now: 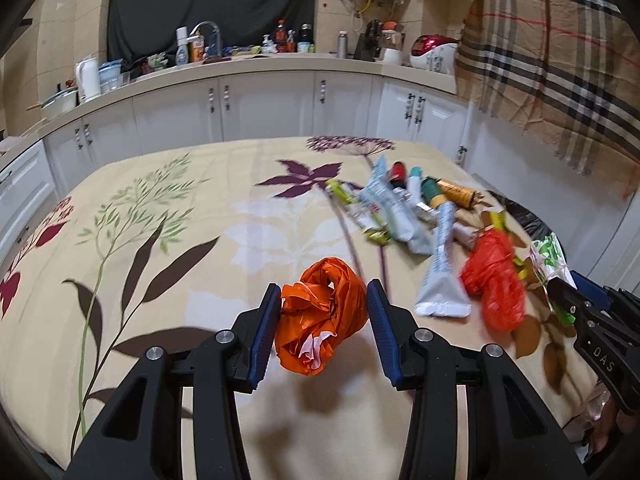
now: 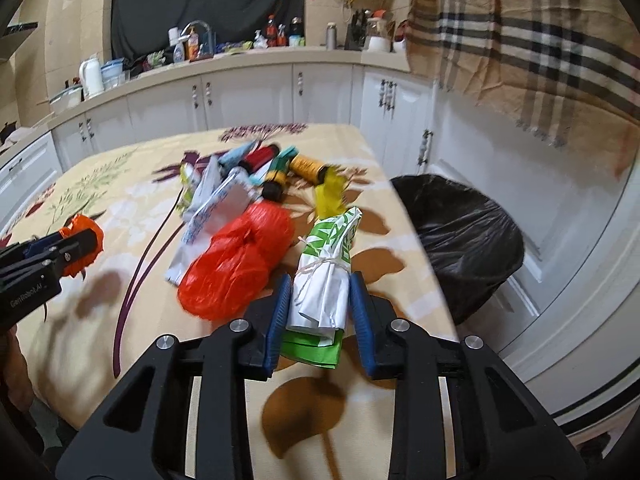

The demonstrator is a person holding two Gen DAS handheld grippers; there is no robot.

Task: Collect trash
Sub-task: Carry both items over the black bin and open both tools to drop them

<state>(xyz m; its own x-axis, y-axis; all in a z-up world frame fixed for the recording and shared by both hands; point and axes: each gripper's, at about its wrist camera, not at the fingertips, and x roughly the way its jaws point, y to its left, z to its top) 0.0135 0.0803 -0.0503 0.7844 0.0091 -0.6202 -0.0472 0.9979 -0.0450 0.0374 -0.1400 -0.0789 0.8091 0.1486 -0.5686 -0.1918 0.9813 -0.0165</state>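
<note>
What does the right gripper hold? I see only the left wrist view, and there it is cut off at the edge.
Observer: The right gripper is shut on a green-and-white bundle that is tied with white string.
Operator: Where is the bin? I see only a dark scrap behind the pile.
Observer: The bin, lined with a black bag, stands off the right edge of the table, just past the bundle.
</note>
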